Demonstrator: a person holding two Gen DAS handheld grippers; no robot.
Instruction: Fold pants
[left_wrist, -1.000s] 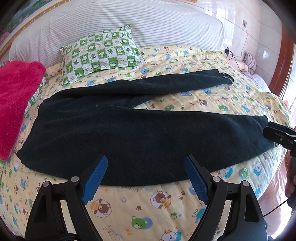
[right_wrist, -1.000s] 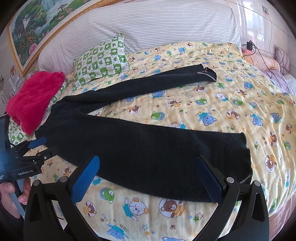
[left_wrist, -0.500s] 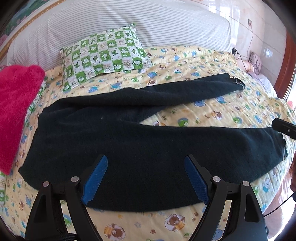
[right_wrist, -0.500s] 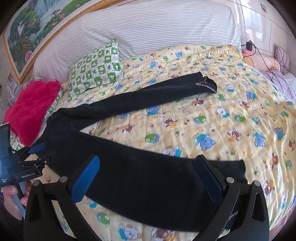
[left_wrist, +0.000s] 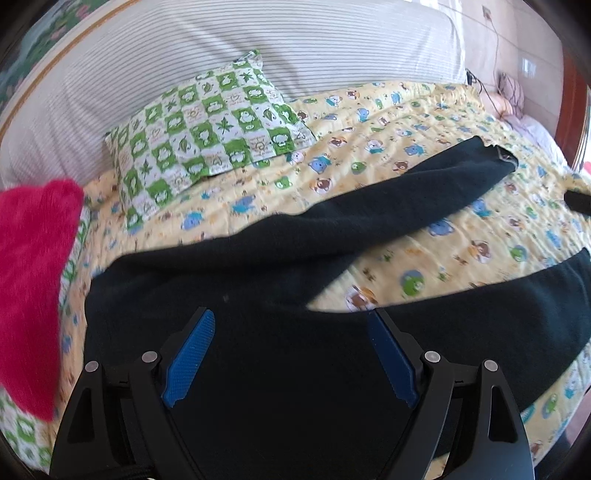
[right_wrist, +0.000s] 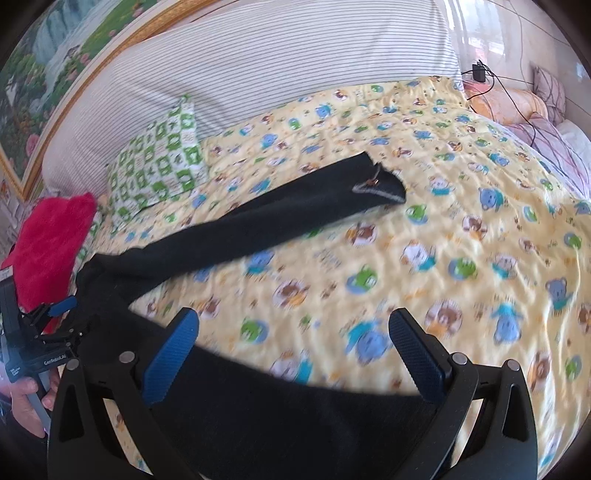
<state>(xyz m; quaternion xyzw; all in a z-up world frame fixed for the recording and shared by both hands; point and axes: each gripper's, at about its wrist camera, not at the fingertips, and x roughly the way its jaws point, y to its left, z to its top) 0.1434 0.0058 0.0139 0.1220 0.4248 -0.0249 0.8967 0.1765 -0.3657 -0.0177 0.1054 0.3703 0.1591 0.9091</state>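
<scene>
Pre-grasp step: I've got both left gripper (left_wrist: 291, 354) and right gripper (right_wrist: 295, 354) jaws released over the pants (left_wrist: 280, 280) spread on the bed (right_wrist: 461, 229); next, pinch the near leg's edge.

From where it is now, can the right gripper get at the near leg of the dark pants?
Probably yes. The right gripper is open, and the near leg of the pants lies flat on the bedspread right under its fingers, with nothing over it.
</scene>
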